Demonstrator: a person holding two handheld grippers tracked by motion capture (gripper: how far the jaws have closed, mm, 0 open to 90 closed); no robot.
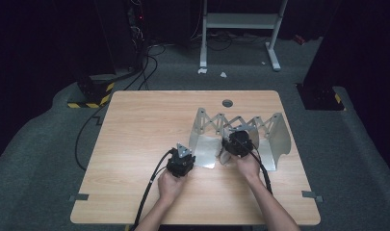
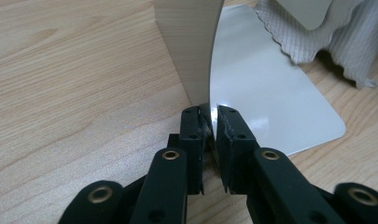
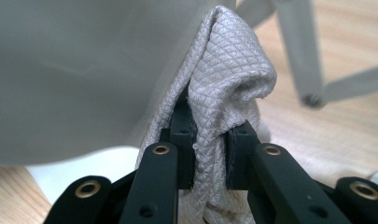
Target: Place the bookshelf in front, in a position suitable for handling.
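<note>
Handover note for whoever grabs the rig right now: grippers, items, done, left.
Left gripper: jaws shut on the upright edge of the metal rack's left end panel, steadying it.
Right gripper: jaws shut on a bunched grey cloth, pressed against a curved metal panel of the rack.
The rack stands on the right half of the wooden table, opened out accordion-style.
Done: both grips set, cloth at the metal.
Left: presumably wiping the rack; how much is already wiped cannot be told.
</note>
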